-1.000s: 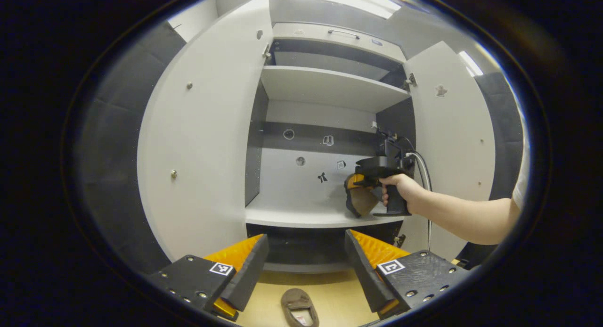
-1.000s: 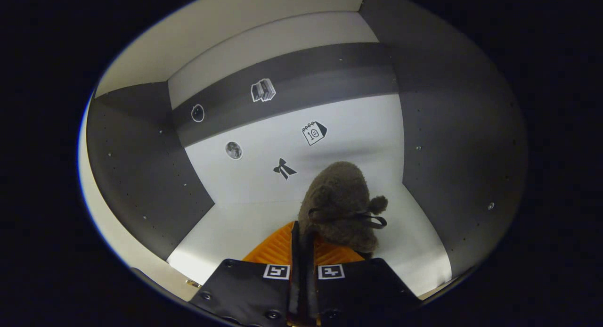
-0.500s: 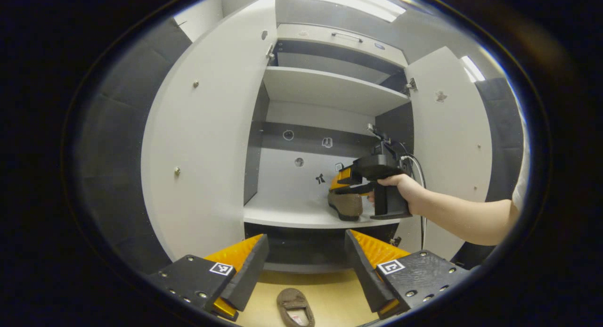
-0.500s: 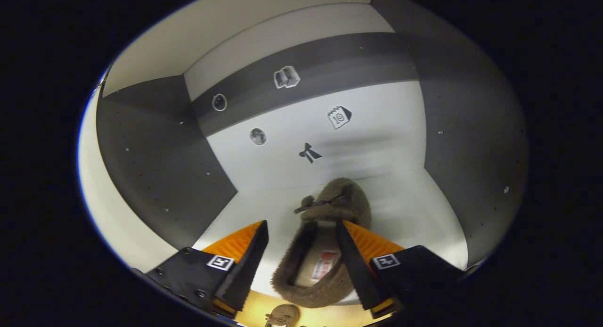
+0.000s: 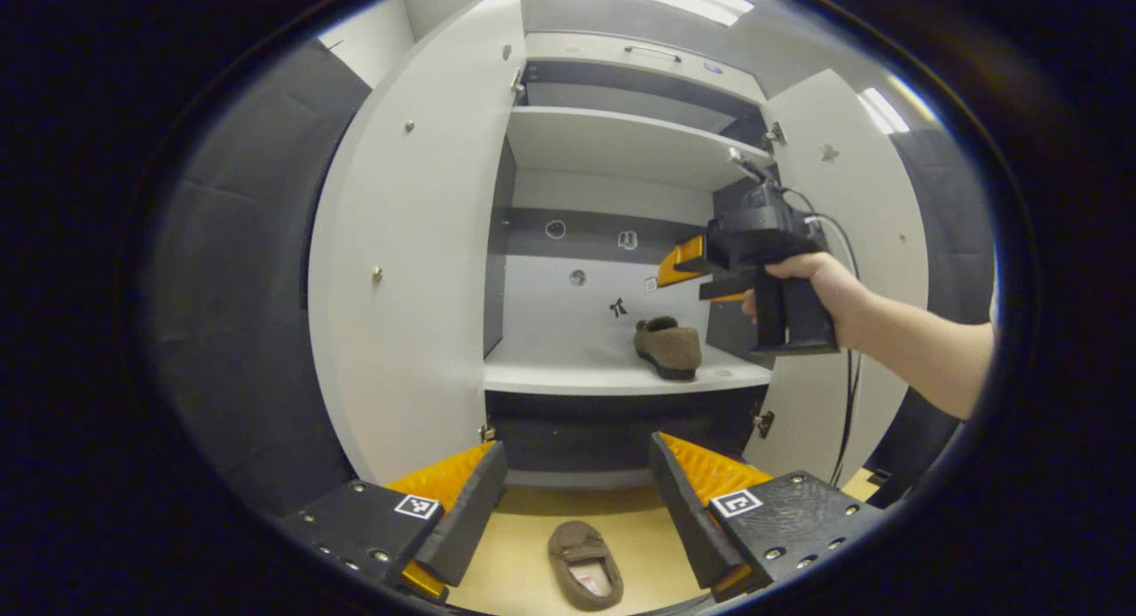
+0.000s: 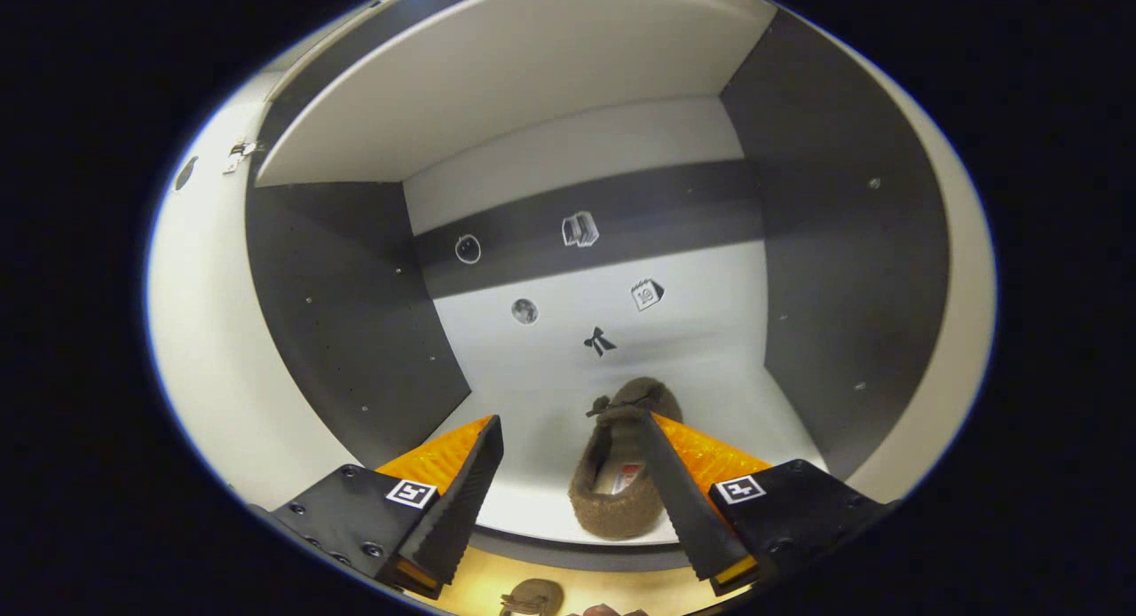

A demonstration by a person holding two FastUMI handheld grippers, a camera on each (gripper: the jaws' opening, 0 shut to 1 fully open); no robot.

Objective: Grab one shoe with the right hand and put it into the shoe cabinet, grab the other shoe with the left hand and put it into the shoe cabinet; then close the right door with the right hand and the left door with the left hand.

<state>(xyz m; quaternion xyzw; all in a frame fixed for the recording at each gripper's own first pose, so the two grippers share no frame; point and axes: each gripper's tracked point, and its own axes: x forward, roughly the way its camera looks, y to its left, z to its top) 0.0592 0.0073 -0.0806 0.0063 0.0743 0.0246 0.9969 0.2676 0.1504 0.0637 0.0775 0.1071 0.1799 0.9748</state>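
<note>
A tall white shoe cabinet (image 5: 417,270) stands with both doors swung wide, its inside walls dark grey and its back panel pale with a dark band and small stickers. One brown, fuzzy slipper-style shoe (image 5: 667,346) sits flat on the middle shelf (image 5: 568,378), toward the right side, toe pointing inward; in the right gripper view the same shoe (image 6: 621,474) shows a soft fleece collar, a small bow on top and a pale insole. The right gripper (image 5: 688,274), held in a person's hand (image 5: 821,292), hangs above the shoe and apart from it, fingers spread wide and holding nothing. The left gripper (image 5: 577,501) is also wide open and empty, poised over the second shoe (image 5: 586,563), which lies on the light wooden floor (image 5: 515,563) just in front of the cabinet, opening upward. That floor shoe looks like the job in hand: judging from its soft, yielding collar, a good grasp would lower the fingers to straddle one side wall or the heel rim, then pinch firmly enough that the plush does not slip. It should go on the free left part of the shelf, clear of the first shoe and well back so the doors can shut.
</note>
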